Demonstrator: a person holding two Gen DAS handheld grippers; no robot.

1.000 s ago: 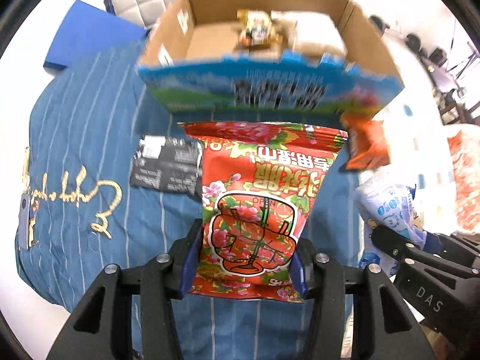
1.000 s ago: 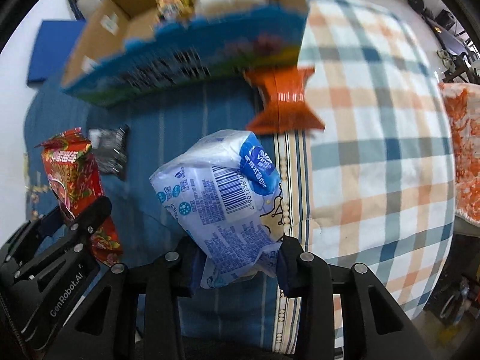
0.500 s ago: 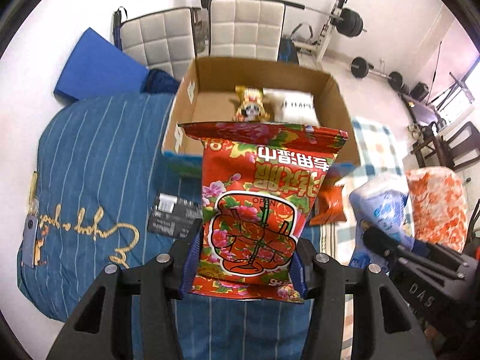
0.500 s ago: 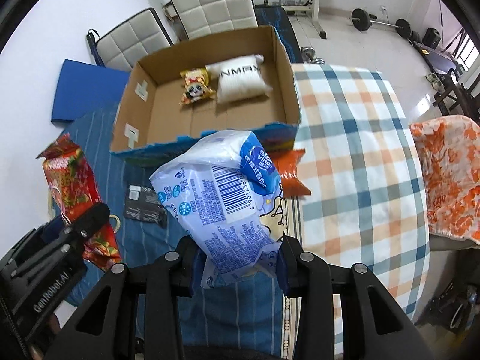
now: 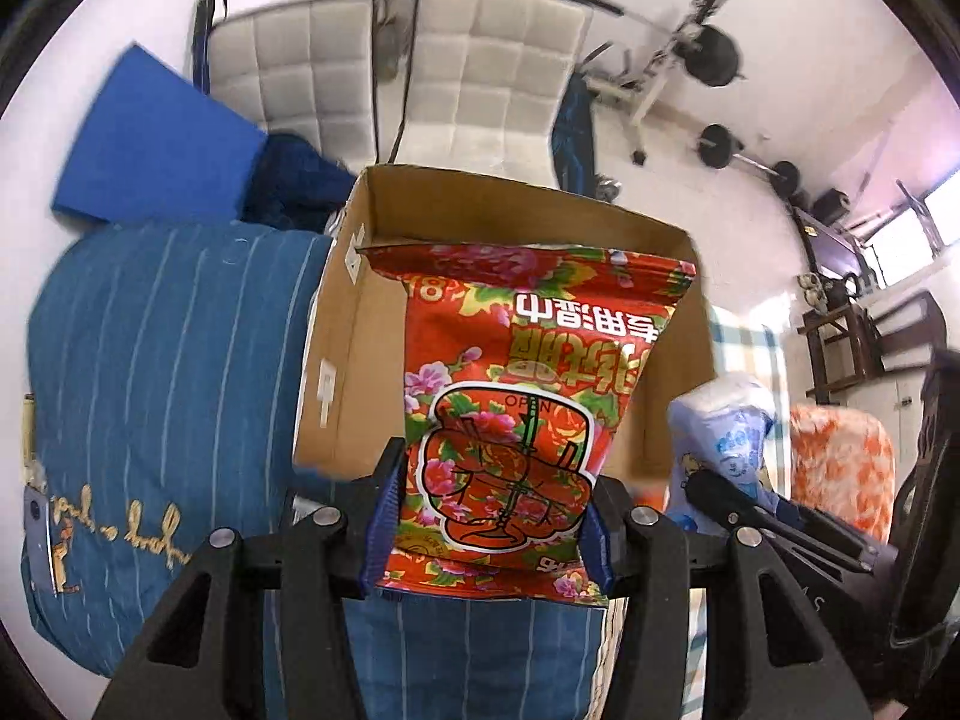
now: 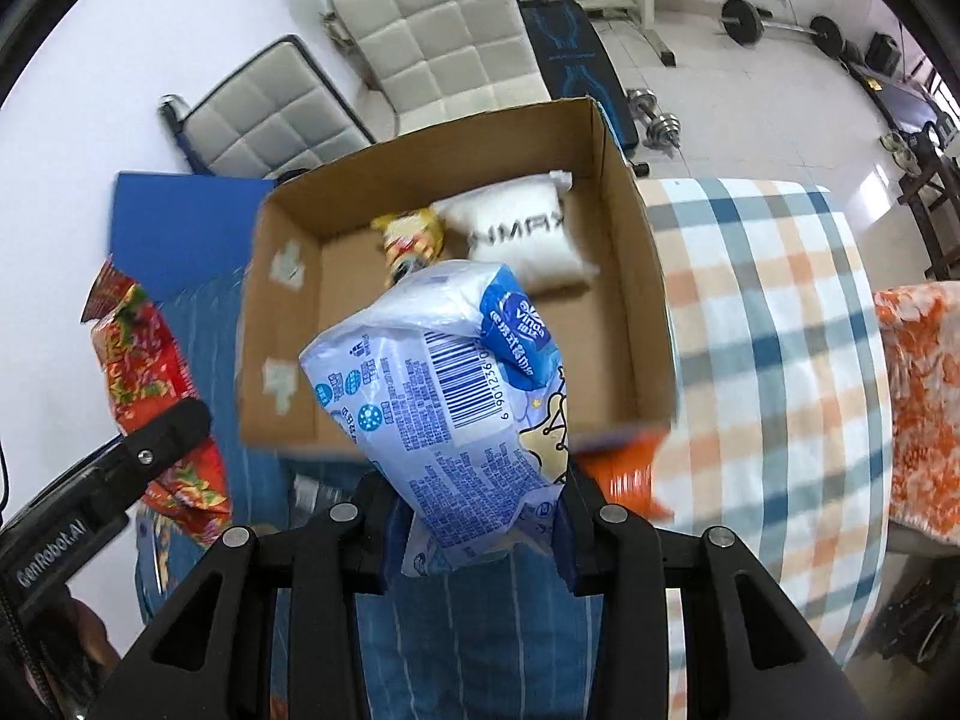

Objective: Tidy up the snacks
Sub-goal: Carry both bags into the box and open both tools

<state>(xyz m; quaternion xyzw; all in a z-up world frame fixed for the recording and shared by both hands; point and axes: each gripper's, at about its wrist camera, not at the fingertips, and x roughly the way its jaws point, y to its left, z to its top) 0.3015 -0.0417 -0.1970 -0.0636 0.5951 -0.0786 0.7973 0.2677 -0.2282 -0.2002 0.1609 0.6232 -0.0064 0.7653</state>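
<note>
The left gripper [image 5: 489, 525] is clamped on the lower end of a red flowered snack bag [image 5: 528, 396], which fills the centre of the left wrist frame, in front of the open cardboard box [image 5: 336, 354]. The right gripper [image 6: 477, 519] is clamped on a pale blue and white packet [image 6: 444, 384] at the centre of its own frame, over the box's near wall. Inside the box, toward the upper middle, lie a white pillow-shaped pack [image 6: 528, 240] and a small yellow snack [image 6: 411, 237], side by side. An orange packet [image 6: 624, 474] lies on the checked cloth [image 6: 774, 312], just outside the box's lower right corner.
</note>
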